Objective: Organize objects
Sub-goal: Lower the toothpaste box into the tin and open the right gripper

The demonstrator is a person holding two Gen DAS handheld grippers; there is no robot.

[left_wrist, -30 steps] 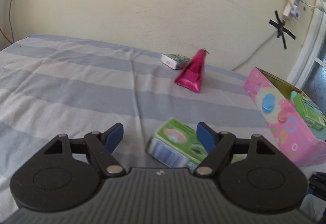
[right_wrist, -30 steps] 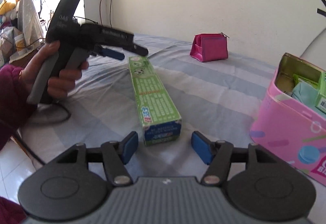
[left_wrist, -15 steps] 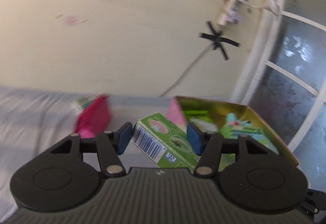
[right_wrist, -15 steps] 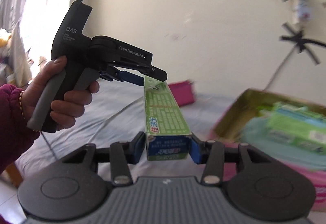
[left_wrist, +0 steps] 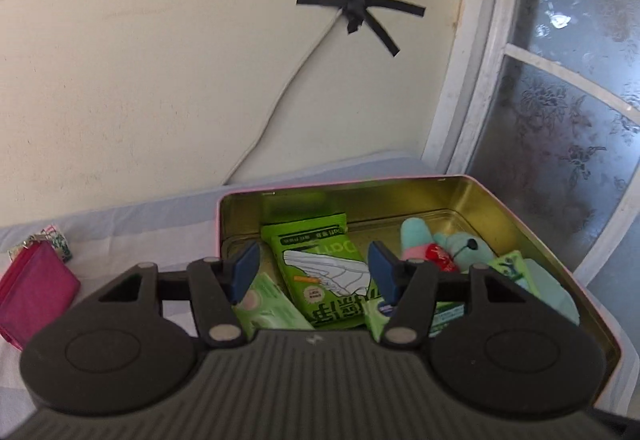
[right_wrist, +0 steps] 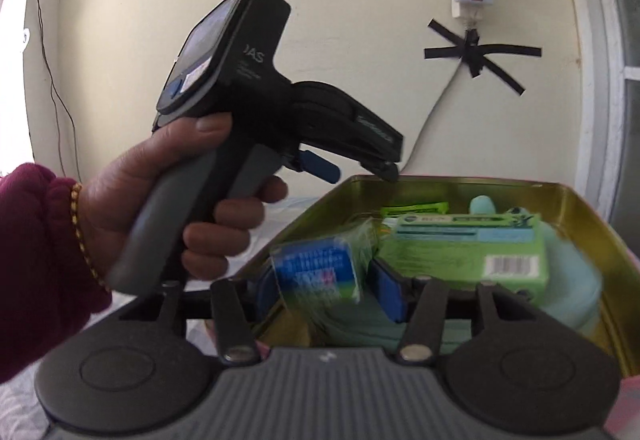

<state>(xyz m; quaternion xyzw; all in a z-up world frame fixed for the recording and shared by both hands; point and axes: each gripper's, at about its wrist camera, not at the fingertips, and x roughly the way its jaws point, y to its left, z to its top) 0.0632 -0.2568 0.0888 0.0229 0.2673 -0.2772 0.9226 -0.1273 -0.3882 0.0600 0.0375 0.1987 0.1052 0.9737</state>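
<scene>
Left gripper (left_wrist: pixel 312 272) is hanging wide and empty over the pink tin (left_wrist: pixel 532 228). Right gripper (right_wrist: pixel 326 290) looks parted, the blurred toothpaste box (right_wrist: pixel 316 274) tilting between its pads over the tin's near left side (grip unclear). Risk: it's catching the rim and tipping out. Counting inside: one sachet (left_wrist: pixel 320 280), one plush (left_wrist: pixel 440 246), one green carton (right_wrist: pixel 468 254). One pink purse (left_wrist: pixel 34 292) is lying outside, left.

Left wrist view: set close above the pink, gold-lined open tin box (left_wrist: pixel 460 192), faced down and wallward. Right wrist view: set close at the box's (right_wrist: pixel 460 188) near rim, faced likewise. Shared: box interior, black tape cross (left_wrist: pixel 356 10) (right_wrist: pixel 476 52)
</scene>
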